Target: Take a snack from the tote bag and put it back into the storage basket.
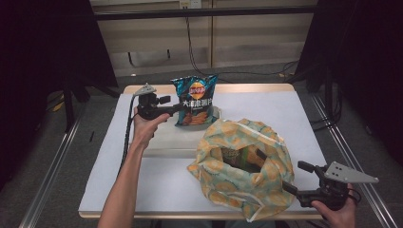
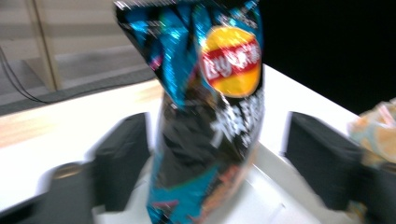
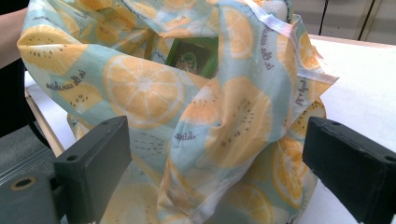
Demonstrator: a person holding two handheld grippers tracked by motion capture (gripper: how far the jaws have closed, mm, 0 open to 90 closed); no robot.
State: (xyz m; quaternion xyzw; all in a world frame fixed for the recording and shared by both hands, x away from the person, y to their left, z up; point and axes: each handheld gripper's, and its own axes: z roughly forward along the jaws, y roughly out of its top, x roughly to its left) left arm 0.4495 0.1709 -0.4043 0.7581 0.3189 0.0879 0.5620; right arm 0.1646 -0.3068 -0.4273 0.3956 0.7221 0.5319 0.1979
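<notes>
Nearest the person, the right gripper [image 1: 291, 189] sat at the table's near right edge, held in the right hand [image 1: 338, 211]. In its own view its jaws stood spread wide apart, with the soft fabric tote bag printed with orange slices on pale teal [image 3: 187, 107] bunched between them; pads not pressing on the cloth. Whether the jaw tips touched the fabric, cannot tell. The bag slumped on the white tabletop [image 1: 304, 118], mouth open upward, a green-labelled packet [image 3: 194, 56] showing inside, white strap [image 3: 280, 28] draped over its rim.

Farther back, the left hand [image 1: 145, 124] held the left gripper [image 1: 177, 109] level, pointing toward the glossy blue-and-black crisp bag with a red-and-yellow logo [image 2: 205, 121]. That bag stood upright in a shallow white tray [image 1: 166, 142] near the table's far middle, just behind the tote. In the blurred left gripper view the crisp bag stood between the jaws, gaps visible both sides, so jaws parted and not pinching it.

Beyond the table: grey floor, beige wall panels [image 1: 157, 33], dangling black cables.
</notes>
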